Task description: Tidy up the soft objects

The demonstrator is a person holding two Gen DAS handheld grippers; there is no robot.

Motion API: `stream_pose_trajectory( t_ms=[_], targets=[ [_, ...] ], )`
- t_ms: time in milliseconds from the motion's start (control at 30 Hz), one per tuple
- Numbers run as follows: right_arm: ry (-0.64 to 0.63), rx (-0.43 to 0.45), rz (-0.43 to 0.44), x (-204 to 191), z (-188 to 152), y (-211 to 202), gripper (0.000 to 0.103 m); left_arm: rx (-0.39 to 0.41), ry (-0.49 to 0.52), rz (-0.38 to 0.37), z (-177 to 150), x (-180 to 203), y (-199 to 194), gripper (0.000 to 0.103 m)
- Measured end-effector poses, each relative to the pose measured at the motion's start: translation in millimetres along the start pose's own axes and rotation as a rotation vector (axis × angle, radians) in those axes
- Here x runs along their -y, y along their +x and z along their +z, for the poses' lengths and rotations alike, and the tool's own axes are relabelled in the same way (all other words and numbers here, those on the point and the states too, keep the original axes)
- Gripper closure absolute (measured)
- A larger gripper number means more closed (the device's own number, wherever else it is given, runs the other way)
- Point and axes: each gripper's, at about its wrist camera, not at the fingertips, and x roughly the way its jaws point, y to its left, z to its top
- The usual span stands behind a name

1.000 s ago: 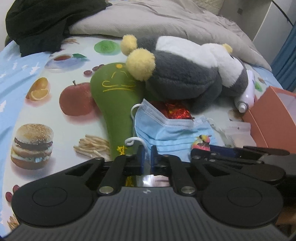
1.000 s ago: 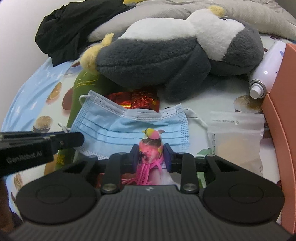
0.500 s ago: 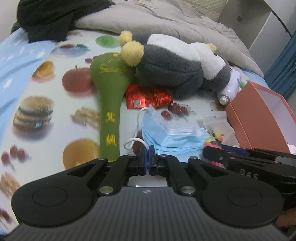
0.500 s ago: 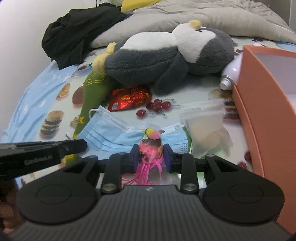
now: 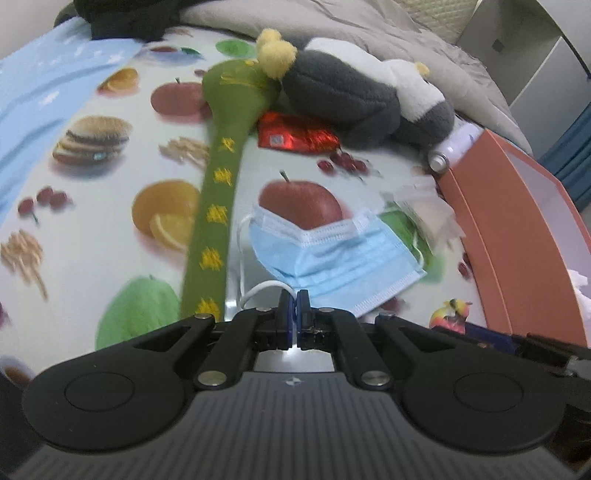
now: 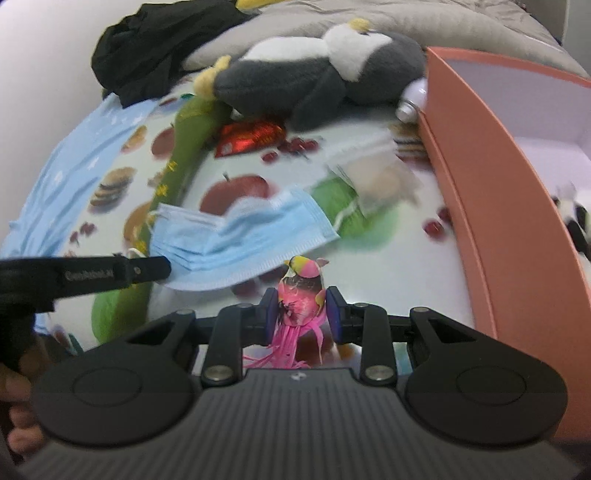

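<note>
My left gripper (image 5: pixel 294 297) is shut on the edge of a blue face mask (image 5: pixel 332 254) and holds it lifted above the fruit-print sheet; the mask also shows in the right wrist view (image 6: pixel 236 240). My right gripper (image 6: pixel 300 301) is shut on a small pink toy bird (image 6: pixel 301 291), which also shows at the lower right of the left wrist view (image 5: pixel 452 314). A grey and white plush (image 5: pixel 362 92) lies at the back, and a long green plush (image 5: pixel 225 158) lies to its left.
An orange box (image 6: pixel 480 177) stands open on the right, with a black and white soft thing inside (image 6: pixel 576 221). A red snack packet (image 5: pixel 295 134), a clear plastic bag (image 6: pixel 376 177), a white bottle (image 5: pixel 454 144), black clothing (image 6: pixel 155 48) and a grey duvet (image 5: pixel 332 18) lie around.
Both grippers have pulled back from the plush. The mask has come up off the red packet and moved toward me, and the orange box is now closer on the right.
</note>
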Motion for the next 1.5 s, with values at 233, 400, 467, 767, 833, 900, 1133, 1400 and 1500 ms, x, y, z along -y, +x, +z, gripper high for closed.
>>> stream_pose_trajectory(
  t_ms=[233,400,467,767,833,900,1133,1400,1500],
  targets=[
    [0.063,0.005,-0.048,20.7,-23.8,-15.5,0.072,-0.076,0.022,-0.069,-24.8,17.1,-3.4,0.101],
    [0.085,0.017,-0.061,24.2,-30.4,-20.8,0.071,-0.115,0.033,-0.103,-41.2,26.6,-3.8,0.1],
    [0.08,0.027,-0.082,23.5,-31.7,-22.1,0.071,-0.13,0.038,-0.121,-45.9,29.2,-4.7,0.1],
    [0.095,0.062,-0.062,26.4,-39.1,-32.2,0.071,-0.121,0.095,-0.112,-47.1,29.8,-25.6,0.058],
    [0.096,0.068,-0.06,26.5,-39.6,-33.5,0.071,-0.107,0.114,-0.111,-49.2,29.5,-34.2,0.053],
    [0.105,0.073,-0.056,27.1,-39.9,-35.0,0.071,-0.105,0.13,-0.109,-50.7,30.4,-41.5,0.052],
    [0.111,0.094,-0.054,27.4,-40.5,-37.9,0.071,-0.031,0.226,-0.093,-36.9,40.6,-56.9,0.039],
    [0.121,0.126,-0.063,32.9,-39.9,-42.1,0.071,-0.033,0.326,-0.115,-6.0,61.3,-15.8,0.029],
    [0.128,0.133,-0.066,35.9,-41.0,-42.4,0.071,-0.061,0.345,-0.122,-0.7,67.4,6.7,0.028]
  ],
)
